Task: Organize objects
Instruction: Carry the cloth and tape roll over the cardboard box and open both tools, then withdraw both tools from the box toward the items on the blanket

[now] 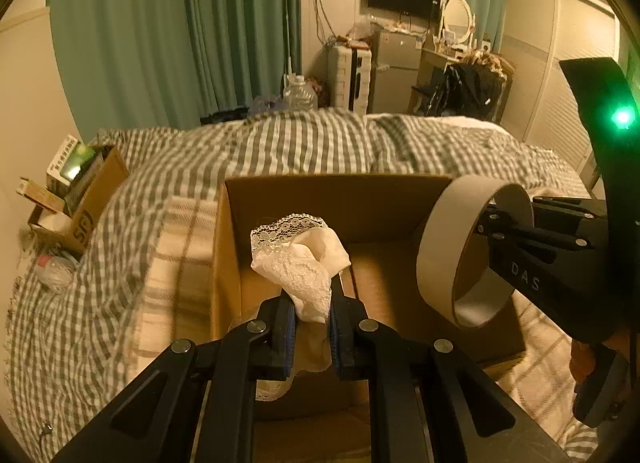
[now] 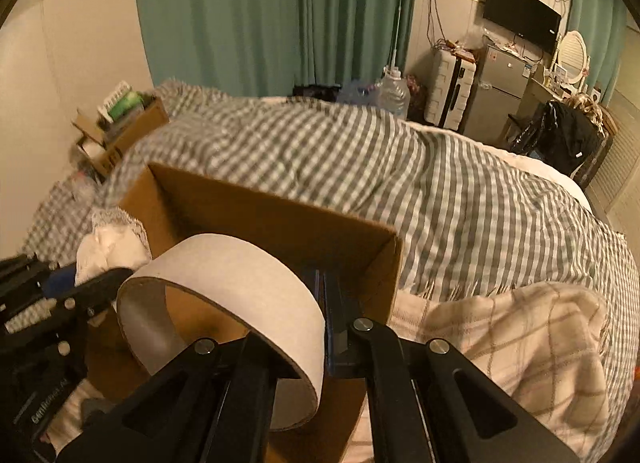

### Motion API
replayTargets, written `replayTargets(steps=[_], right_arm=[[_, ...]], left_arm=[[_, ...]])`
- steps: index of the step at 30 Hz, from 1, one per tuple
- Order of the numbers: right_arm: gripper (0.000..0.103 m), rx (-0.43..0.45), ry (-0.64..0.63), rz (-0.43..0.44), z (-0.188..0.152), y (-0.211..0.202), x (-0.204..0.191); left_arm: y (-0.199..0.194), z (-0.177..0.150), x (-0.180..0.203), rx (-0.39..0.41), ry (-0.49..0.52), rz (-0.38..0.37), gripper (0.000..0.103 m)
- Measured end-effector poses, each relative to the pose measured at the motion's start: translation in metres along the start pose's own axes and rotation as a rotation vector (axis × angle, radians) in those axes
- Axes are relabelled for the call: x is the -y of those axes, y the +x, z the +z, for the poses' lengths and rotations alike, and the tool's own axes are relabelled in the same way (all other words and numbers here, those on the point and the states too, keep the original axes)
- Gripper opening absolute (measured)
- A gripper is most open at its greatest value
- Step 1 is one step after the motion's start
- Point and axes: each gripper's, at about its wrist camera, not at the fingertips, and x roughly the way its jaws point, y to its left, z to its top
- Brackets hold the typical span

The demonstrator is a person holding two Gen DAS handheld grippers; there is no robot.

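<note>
Above the open cardboard box [image 1: 384, 199] on the bed, a lace cloth [image 1: 298, 263] is clamped in the left claw [image 1: 312, 327] and a cardboard ring [image 2: 224, 303] in the right claw [image 2: 316, 327], so the draping cloth could be snagged on the box's rim when lowered.

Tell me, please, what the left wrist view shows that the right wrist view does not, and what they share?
Only the left wrist view shows the left gripper shut on the cream lace-trimmed cloth, and the green indicator light on the right gripper's body. Only the right wrist view shows the right gripper clamping the wall of the wide grey cardboard tape ring between its fingers, and the cream plaid blanket bunched on the right. Both show the open brown cardboard box, the ring, the cloth and the grey checked bedspread.
</note>
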Motion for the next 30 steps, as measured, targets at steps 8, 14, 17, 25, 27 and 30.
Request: replayTargets(steps=[8, 14, 17, 25, 27, 30], right_arm=[[0.060, -0.058, 0.004, -0.007, -0.012, 0.015, 0.000], [0.087, -0.047, -0.005, -0.018, -0.014, -0.007, -0.002], [0.095, -0.036, 0.029, 0.003, -0.015, -0.028, 0.005], [0.097, 0.077, 0.055, -0.021, -0.013, -0.114, 0.000], [0.098, 0.117, 0.046, -0.051, -0.014, -0.140, -0.006], [0.101, 0.185, 0.011, -0.118, -0.020, -0.183, -0.021]], left_arm=[[0.006, -0.009, 0.004, -0.024, 0.007, -0.043, 0.030], [-0.008, -0.011, 0.003, 0.001, -0.011, -0.008, 0.080], [-0.019, -0.012, 0.001, -0.002, -0.016, 0.003, 0.082], [-0.086, -0.015, 0.005, 0.086, 0.012, 0.054, 0.100], [-0.108, -0.018, 0.007, 0.119, 0.016, 0.056, 0.102], [-0.137, -0.021, 0.005, 0.162, 0.005, 0.051, 0.103]])
